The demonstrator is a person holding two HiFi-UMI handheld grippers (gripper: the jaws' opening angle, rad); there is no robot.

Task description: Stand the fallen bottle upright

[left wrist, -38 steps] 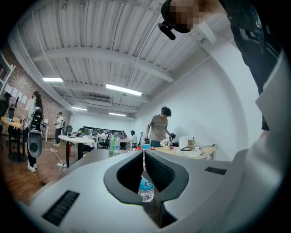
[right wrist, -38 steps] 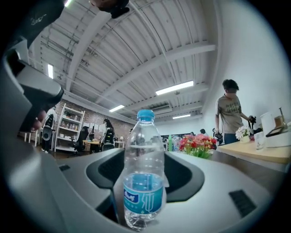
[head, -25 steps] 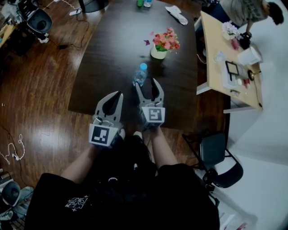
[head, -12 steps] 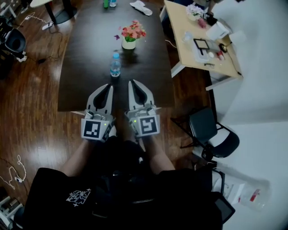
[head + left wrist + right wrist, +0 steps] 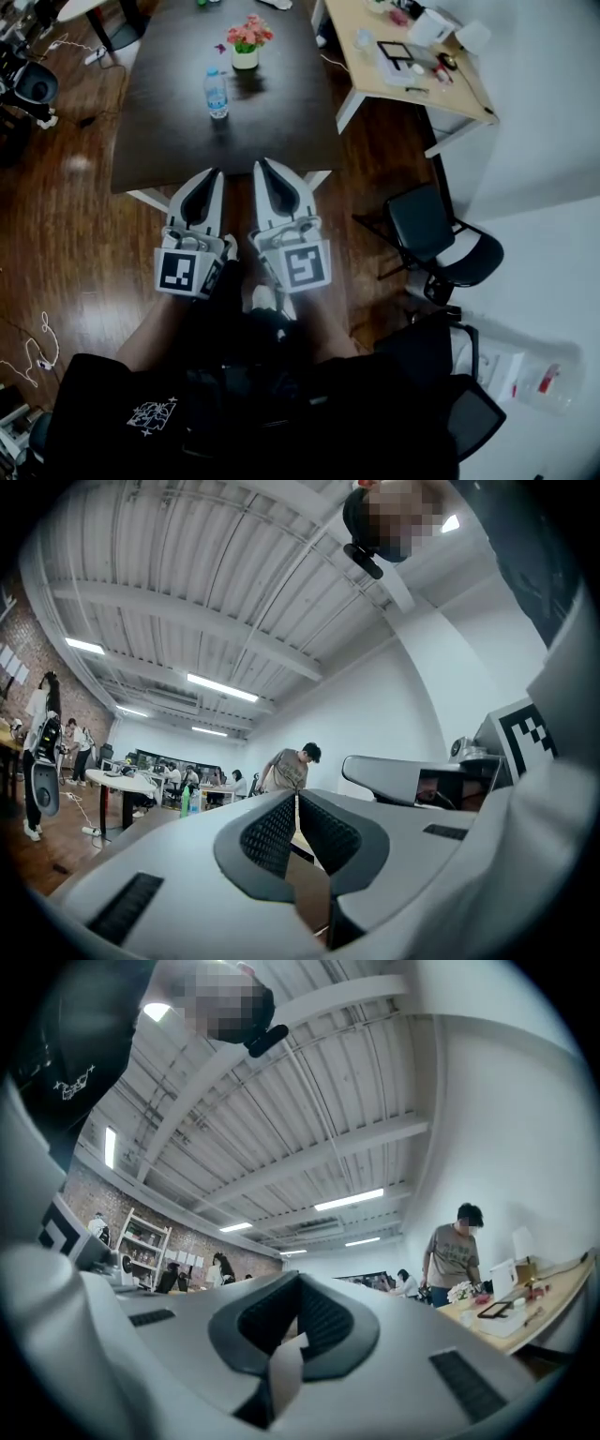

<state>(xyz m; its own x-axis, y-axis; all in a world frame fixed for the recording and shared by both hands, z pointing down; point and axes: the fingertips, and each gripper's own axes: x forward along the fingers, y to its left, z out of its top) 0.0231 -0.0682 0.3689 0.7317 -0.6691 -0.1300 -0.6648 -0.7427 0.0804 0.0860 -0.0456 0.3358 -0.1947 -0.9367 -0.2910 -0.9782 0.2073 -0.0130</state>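
Bottle up, grippers clear

The left gripper (image 5: 212,178) and right gripper (image 5: 262,171) are both pinched closed and empty, side by side at the near edge of the dark table (image 5: 291,112). The water bottle (image 5: 217,91) stands upright mid-table, nearer than the flower pot (image 5: 246,47), so the task looks finished.

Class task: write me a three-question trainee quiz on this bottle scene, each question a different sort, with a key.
1. True or false: the bottle lies on its side on the dark table.
2. What stands just beyond the bottle? A) flower pot B) laptop C) mug
3. Fill in: the left claw and the right claw are both ____.
Key: 1 false, it stands upright; 2 A; 3 shut.
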